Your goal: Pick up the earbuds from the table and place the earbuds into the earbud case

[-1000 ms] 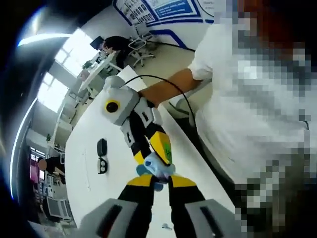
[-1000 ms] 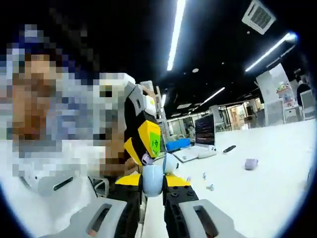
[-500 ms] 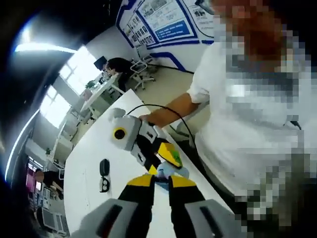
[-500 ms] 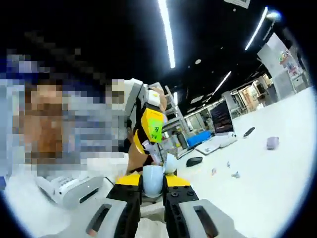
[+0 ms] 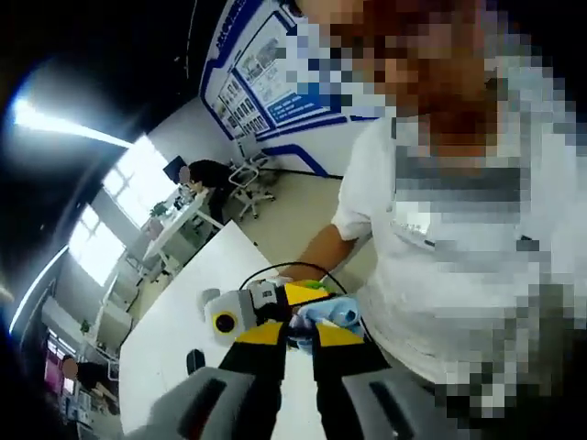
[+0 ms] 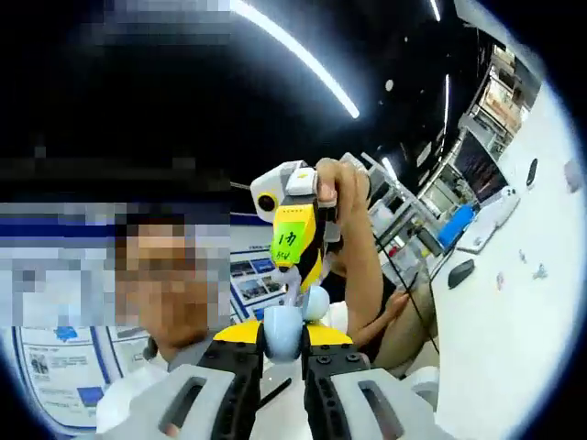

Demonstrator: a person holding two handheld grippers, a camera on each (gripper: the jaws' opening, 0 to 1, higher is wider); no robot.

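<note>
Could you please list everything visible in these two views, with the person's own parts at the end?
earbud case: one, pale blue, between the right tool's jaws.
table: one, white, below the tools.
dark mouse-like object: one, black, on the table.
wall posters: several, blue and white, back wall.
office chairs: a few, white, by far desks.
left tool: one, yellow and black.
right tool: one, yellow and black.
hand: one, gripping the left tool.
</note>
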